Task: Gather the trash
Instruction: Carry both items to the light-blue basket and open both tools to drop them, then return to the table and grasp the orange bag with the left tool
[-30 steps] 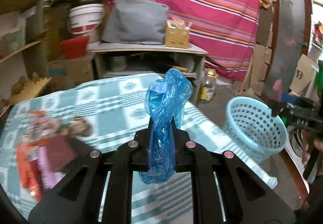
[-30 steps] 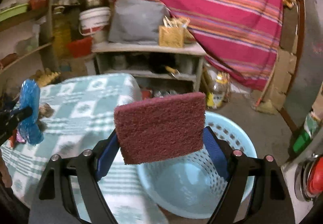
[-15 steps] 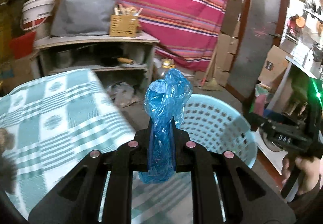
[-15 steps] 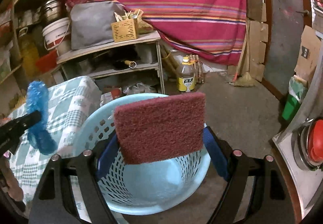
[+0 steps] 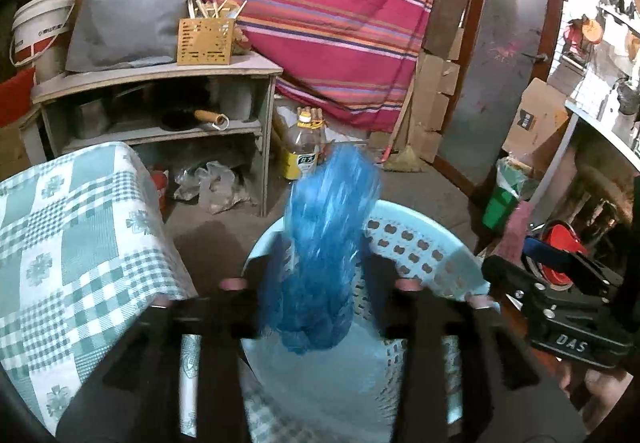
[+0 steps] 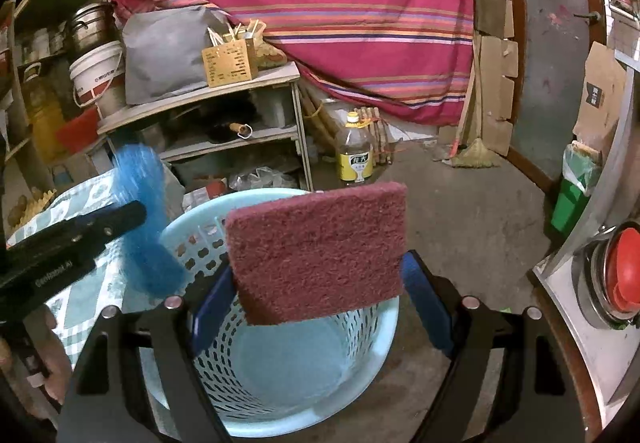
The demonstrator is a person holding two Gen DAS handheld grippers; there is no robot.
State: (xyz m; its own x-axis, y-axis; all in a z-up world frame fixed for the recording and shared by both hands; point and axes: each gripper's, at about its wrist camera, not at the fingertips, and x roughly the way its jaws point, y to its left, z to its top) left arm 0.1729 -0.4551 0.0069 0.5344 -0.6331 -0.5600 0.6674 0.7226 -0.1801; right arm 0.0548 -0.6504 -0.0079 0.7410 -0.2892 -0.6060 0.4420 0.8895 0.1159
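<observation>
A light blue perforated basket (image 6: 304, 371) stands on the floor beside the table; it also shows in the left wrist view (image 5: 420, 243). My left gripper (image 5: 320, 283) is above the basket with its fingers spread apart, and a crumpled blue plastic bag (image 5: 324, 251), blurred by motion, hangs between them over the basket. The bag also shows in the right wrist view (image 6: 144, 219). My right gripper (image 6: 320, 283) is shut on a maroon scouring pad (image 6: 320, 251) and holds it over the basket.
A table with a green checked cloth (image 5: 72, 251) is at the left. A wooden shelf unit (image 5: 160, 111) stands behind, an oil bottle (image 6: 356, 151) on the floor, a green bin (image 6: 572, 199) and a metal counter (image 6: 600, 323) at the right.
Both grippers moved further over the basket. My left gripper's fingers have spread wide and the blue bag is loose and blurred between them. The right gripper still holds the pad.
</observation>
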